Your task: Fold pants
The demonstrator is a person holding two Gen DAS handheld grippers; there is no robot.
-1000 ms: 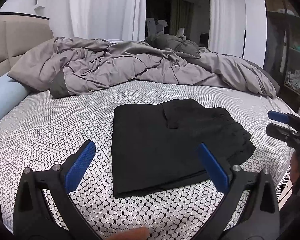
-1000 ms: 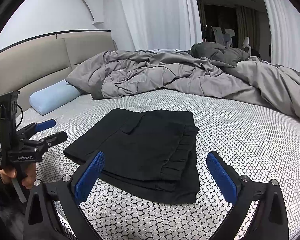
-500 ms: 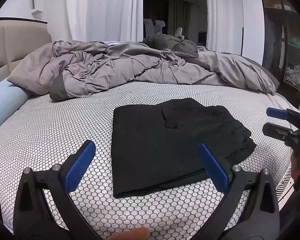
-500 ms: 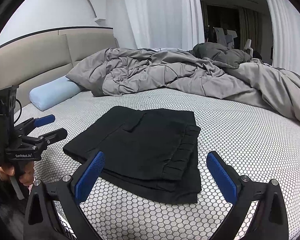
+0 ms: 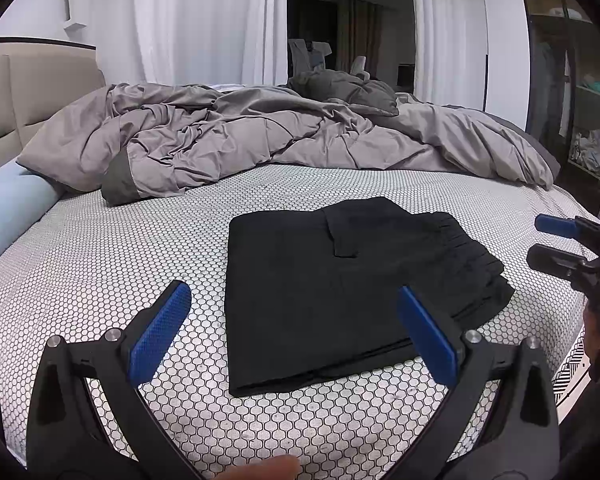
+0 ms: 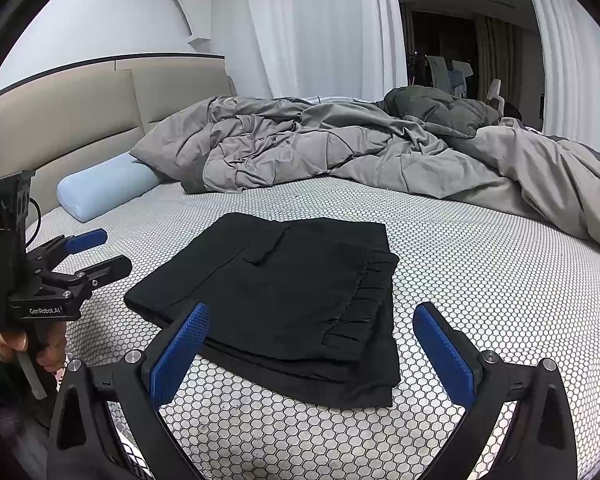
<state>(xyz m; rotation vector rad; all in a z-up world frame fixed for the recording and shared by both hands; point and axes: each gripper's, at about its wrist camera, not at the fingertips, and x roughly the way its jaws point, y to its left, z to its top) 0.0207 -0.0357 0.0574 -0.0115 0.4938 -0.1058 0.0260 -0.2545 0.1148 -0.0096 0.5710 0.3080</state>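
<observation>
Black pants point(image 5: 340, 280) point(image 6: 288, 300) lie folded into a flat rectangle on the honeycomb-patterned sheet point(image 5: 100, 264), elastic waistband toward the right, a pocket flap on top. My left gripper point(image 5: 296, 328) hovers open just in front of the pants, holding nothing. From the other side it appears as the left gripper point(image 6: 104, 252) at the bed's near left edge, a hand on its handle. My right gripper point(image 6: 308, 348) is open over the pants' near edge, empty. In the left wrist view the right gripper point(image 5: 544, 240) sits off the pants' right side.
A rumpled grey duvet point(image 5: 260, 144) point(image 6: 380, 148) fills the far half of the bed. A light blue bolster pillow point(image 6: 104, 192) point(image 5: 8, 204) lies by the beige headboard point(image 6: 80, 120). White curtains point(image 5: 188, 20) hang behind. Shelves point(image 5: 580, 100) stand at the right.
Both grippers have drifted slightly; the views shift a little. The pants lie unmoved and both grippers stay open.
</observation>
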